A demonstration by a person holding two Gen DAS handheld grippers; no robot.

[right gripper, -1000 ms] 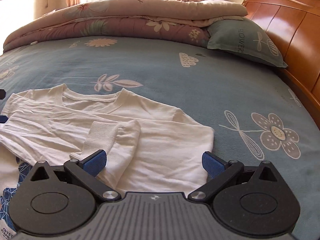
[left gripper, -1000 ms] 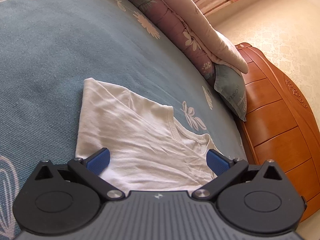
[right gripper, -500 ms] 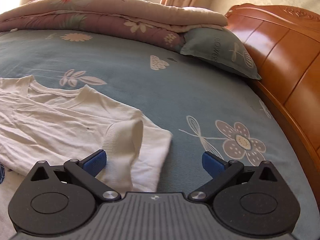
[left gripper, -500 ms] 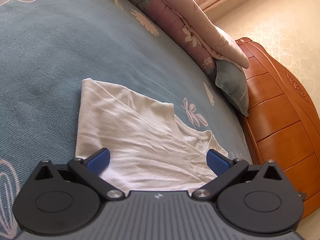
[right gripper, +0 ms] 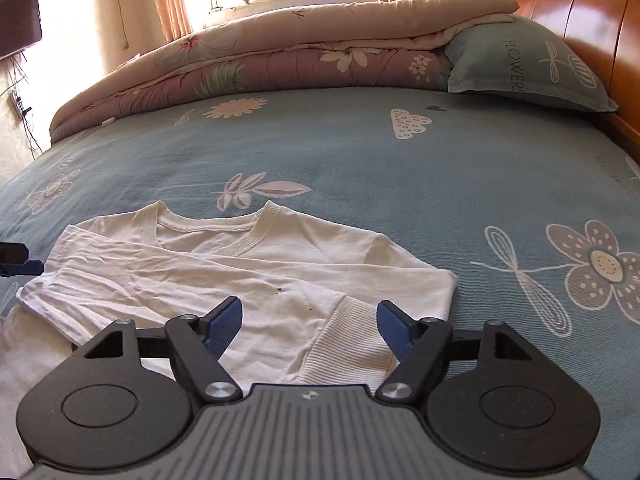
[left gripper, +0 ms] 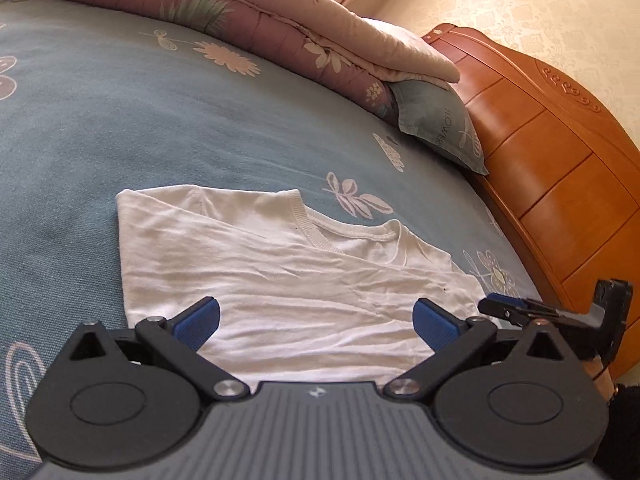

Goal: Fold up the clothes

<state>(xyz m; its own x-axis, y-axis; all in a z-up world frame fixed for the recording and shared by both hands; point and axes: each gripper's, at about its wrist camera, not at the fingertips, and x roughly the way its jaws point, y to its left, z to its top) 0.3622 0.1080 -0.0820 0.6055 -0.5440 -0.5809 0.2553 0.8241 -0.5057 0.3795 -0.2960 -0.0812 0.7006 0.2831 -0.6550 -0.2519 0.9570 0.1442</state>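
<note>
A white long-sleeved shirt lies flat on the blue flowered bed sheet, collar away from me, both sleeves folded across its body. My left gripper hovers open over the shirt's near left part, nothing between its blue pads. My right gripper is open above the ribbed cuff of the folded sleeve, which lies between its fingers. The right gripper's tip shows at the shirt's right edge in the left wrist view.
A folded pink floral quilt and a blue pillow lie at the far side of the bed. The orange wooden headboard bounds the right. Bare sheet surrounds the shirt.
Both views swung: the left now faces the collar and headboard more squarely. The right gripper swung back left over the cuff and its fingers narrowed somewhat.
</note>
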